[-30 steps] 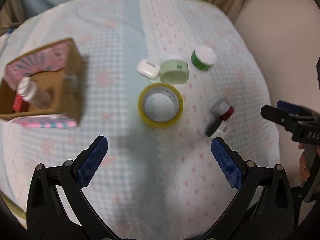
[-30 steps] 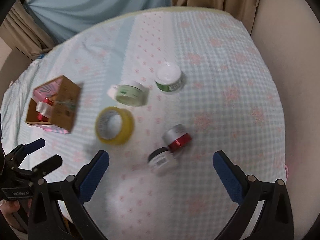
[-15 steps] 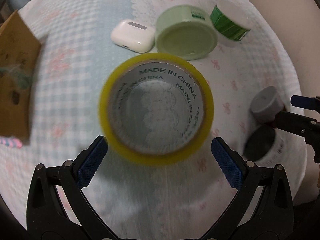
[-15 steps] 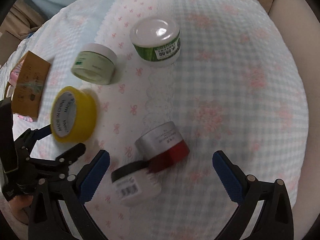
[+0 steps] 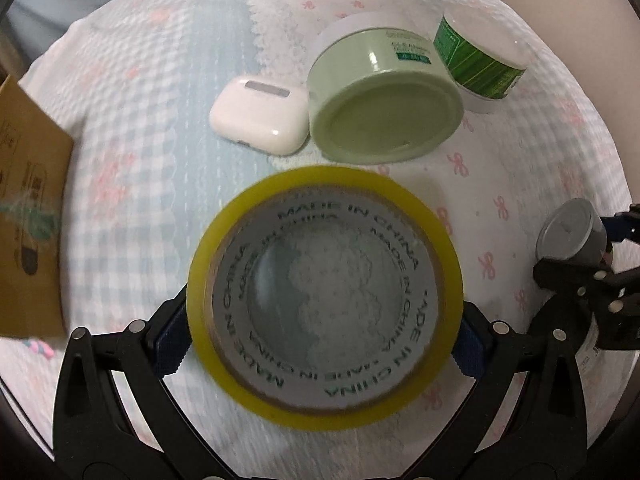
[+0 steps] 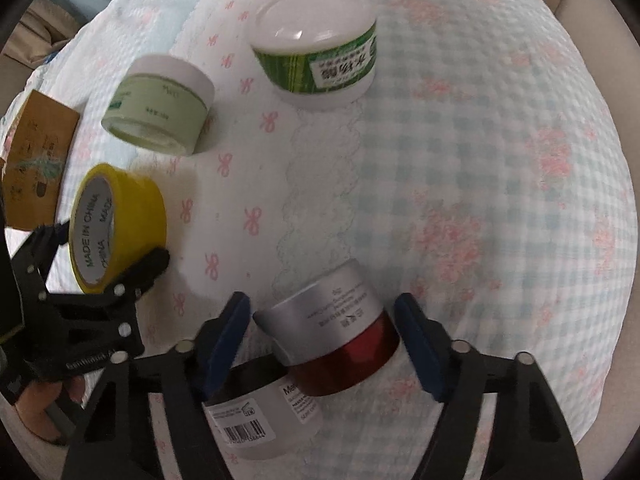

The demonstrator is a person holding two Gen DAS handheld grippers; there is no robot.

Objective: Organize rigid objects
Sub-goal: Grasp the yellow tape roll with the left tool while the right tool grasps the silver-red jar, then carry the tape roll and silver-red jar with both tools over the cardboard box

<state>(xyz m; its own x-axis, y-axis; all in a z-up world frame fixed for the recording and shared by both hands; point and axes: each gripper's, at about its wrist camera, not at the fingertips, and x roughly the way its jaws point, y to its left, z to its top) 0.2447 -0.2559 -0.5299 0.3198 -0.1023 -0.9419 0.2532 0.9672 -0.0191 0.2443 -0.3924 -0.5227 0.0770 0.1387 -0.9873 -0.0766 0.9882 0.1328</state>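
Observation:
A yellow tape roll [image 5: 325, 295] lies flat on the cloth-covered table, and my left gripper [image 5: 320, 344] straddles it with both blue pads against its sides. The roll also shows in the right wrist view [image 6: 116, 226] with the left gripper [image 6: 108, 256] around it. My right gripper [image 6: 326, 344] is open around a silver-lidded red jar [image 6: 332, 340], with gaps on both sides. The jar's lid shows in the left wrist view [image 5: 568, 236] beside the right gripper [image 5: 580, 264].
A pale green jar [image 5: 384, 112], a white earbud case [image 5: 260, 118] and a green-labelled white jar [image 5: 480, 56] lie beyond the roll. A cardboard box [image 5: 28, 208] stands at the left. A white jar with a barcode [image 6: 260, 412] lies under my right gripper.
Both grippers have dropped close to the table. The left one has closed in around the tape roll. The right one has narrowed around the silver-and-red jar.

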